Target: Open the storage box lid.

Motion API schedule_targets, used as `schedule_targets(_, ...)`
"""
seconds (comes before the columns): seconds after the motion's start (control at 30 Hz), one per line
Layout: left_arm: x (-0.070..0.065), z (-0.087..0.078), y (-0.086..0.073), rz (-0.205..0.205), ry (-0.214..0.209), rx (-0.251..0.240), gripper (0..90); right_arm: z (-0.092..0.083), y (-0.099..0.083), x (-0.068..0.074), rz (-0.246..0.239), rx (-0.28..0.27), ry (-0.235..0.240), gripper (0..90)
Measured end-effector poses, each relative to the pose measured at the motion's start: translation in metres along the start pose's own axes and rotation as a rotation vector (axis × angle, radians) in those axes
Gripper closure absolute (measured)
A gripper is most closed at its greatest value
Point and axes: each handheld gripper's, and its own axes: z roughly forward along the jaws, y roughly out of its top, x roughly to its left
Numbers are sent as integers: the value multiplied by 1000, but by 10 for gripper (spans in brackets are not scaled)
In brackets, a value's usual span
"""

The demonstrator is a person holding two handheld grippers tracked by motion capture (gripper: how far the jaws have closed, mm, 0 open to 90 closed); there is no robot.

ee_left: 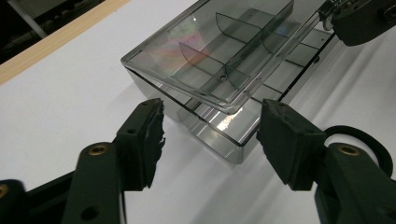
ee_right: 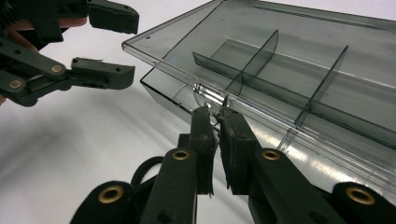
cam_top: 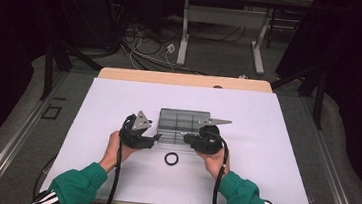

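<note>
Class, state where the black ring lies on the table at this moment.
In the high view the black ring lies flat on the white table, just in front of the clear plastic box, between the left tool and right tool.

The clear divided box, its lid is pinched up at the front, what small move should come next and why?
Probably close the left gripper on the near corner of the box base to steady it. Its jaws stand open on either side of that corner without touching. The right gripper is pinching the front lip of the lid, which is raised off the base, so lifting further could drag the base along.
</note>
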Motion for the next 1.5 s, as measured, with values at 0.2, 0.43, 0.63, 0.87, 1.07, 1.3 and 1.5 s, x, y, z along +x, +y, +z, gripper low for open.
schedule_targets(0.2,-2,6,2,15,17,7,467,-2,1,0,-5,3,-4,842)
schedule_targets(0.43,-3,10,1,17,40,-15,514,-2,2,0,0,3,-3,843)
schedule_targets(0.63,-5,9,3,30,46,-44,544,-3,2,0,-6,4,-6,845)
schedule_targets(0.87,-6,10,2,32,47,-58,565,-9,1,-6,1,32,-15,798)
schedule_targets(1.07,-6,8,2,41,51,-72,577,-29,-3,-16,-29,55,-45,659)
schedule_targets(1.3,-5,7,3,36,46,-75,582,-50,-7,-31,-81,72,-141,538)
schedule_targets(1.5,-5,7,3,37,49,-87,584,-42,-2,-38,-154,59,-219,498)
